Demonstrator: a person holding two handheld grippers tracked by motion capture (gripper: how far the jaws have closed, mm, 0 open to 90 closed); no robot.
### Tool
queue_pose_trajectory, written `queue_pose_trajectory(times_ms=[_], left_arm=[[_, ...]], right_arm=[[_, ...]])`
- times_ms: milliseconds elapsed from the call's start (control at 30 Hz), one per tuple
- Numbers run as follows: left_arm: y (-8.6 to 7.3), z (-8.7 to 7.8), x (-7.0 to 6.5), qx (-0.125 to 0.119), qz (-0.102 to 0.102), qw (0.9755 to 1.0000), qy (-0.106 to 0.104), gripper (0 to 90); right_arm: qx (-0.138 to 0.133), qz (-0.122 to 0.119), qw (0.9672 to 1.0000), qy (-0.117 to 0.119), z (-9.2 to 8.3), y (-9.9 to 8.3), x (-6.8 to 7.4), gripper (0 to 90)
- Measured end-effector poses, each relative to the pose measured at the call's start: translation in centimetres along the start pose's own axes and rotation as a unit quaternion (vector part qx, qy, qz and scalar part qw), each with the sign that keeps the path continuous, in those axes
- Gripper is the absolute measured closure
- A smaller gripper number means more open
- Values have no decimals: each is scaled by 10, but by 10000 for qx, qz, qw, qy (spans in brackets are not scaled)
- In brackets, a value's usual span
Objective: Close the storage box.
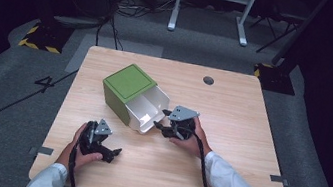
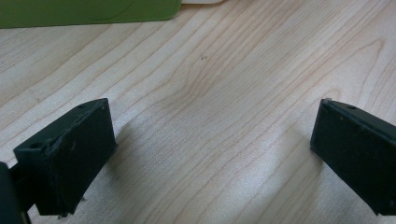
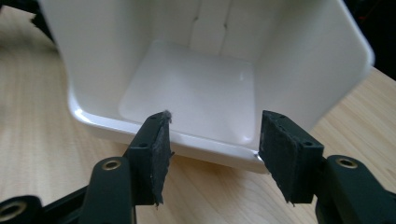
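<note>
a green and white bin point(image 1: 134, 97) is seen lying on its side on the wooden table point(image 1: 232, 114), its open white mouth turned toward the right gripper point(image 1: 166, 122). in the right gripper view the jaws are held apart, one to each side of the bin's lower rim point(image 3: 212, 148), which lies just ahead of the pads point(image 3: 161, 149); nothing is pinched yet, and whether the pads touch the rim cannot be told. the left gripper point(image 1: 112, 153) is rested low on the table, back and to the side of the bin, its jaws spread wide over bare wood, with the green wall point(image 2: 88, 11) seen far ahead of them.

the work in hand is judged to be a grasp on the rim, probably to stand the bin upright. if the jaws are closed on the thin, glossy lip at a slant, slipping is likely, and the light bin could be pushed away across the smooth wood instead of being caught. with no support given by the left gripper, the bin could also be rolled or swung during a lift from one edge.
</note>
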State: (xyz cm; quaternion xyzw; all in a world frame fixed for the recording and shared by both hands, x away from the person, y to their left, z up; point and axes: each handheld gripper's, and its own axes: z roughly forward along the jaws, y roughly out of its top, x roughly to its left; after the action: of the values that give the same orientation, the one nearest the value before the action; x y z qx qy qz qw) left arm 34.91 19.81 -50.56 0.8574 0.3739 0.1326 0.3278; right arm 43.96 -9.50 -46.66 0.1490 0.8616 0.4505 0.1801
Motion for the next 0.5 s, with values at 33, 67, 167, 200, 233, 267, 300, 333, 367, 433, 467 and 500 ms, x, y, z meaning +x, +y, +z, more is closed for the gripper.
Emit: queue_pose_trajectory(times_ms=[33,67,167,200,233,267,300,333,367,433,467,500], left_arm=[[0,0,0,0,-1,10000,-1,1],[0,0,0,-3,-2,10000,2,1],[0,0,0,-3,-3,10000,1,0],[0,0,0,-1,0,10000,0,1],[0,0,0,-1,0,10000,0,1],[0,0,0,0,3,10000,1,0],[0,0,0,-1,1,10000,1,0],[0,0,0,-1,1,10000,1,0],[0,0,0,-1,2,10000,1,0],[0,0,0,-3,-2,10000,2,0],[0,0,0,-4,-3,10000,2,1],[0,0,0,-3,-3,10000,1,1]], right_arm=[[0,0,10000,0,0,0,0,424],[-8,12,9998,191,2,1,2,423],[-13,-10,9995,317,4,2,5,425],[-18,-36,9994,331,5,2,6,425],[-18,-36,9994,331,5,2,6,425],[-18,-93,9993,354,6,2,8,426],[-29,-166,9993,337,6,2,9,425],[-29,-166,9993,337,6,2,9,425],[-16,-234,9992,327,6,1,11,427],[-8,-251,9991,339,6,1,11,426],[16,-331,9988,354,7,2,12,425],[16,-331,9988,354,7,2,12,425]])
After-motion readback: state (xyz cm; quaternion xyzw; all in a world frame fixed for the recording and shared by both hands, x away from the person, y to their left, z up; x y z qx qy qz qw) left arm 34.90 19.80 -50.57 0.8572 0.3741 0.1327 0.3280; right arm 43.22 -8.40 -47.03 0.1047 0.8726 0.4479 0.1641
